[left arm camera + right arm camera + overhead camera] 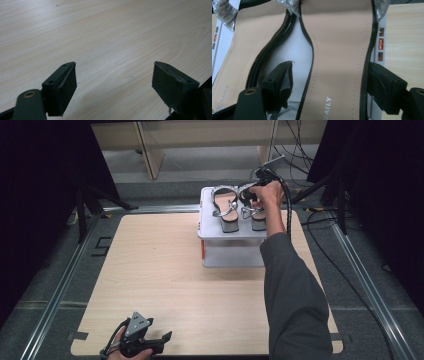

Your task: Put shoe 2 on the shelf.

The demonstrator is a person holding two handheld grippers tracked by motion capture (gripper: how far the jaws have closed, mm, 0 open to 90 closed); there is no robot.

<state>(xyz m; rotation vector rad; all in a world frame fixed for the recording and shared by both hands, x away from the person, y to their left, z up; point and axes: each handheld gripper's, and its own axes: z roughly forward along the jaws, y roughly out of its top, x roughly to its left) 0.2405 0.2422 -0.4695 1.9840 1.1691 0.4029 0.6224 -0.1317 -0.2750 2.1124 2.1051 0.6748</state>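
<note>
High view: the right tool (pixel 251 195) sits at the right sandal (pixel 256 209) on the white box (pixel 230 251). Left gripper view: the left tool (pixel 113 86) gapes above bare desk (pixel 105 32). Right gripper view: jaws spread, straddling the insole printed "DAILY".

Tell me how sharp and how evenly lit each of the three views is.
High view: table evenly lit, surroundings fall to black, slightly soft overall. Left gripper view: wood grain sharp far off, the near left tongs blurred, faint shadow beneath. Right gripper view: sandal insole readable, right tongs dark and soft, silver strap glints.
</note>
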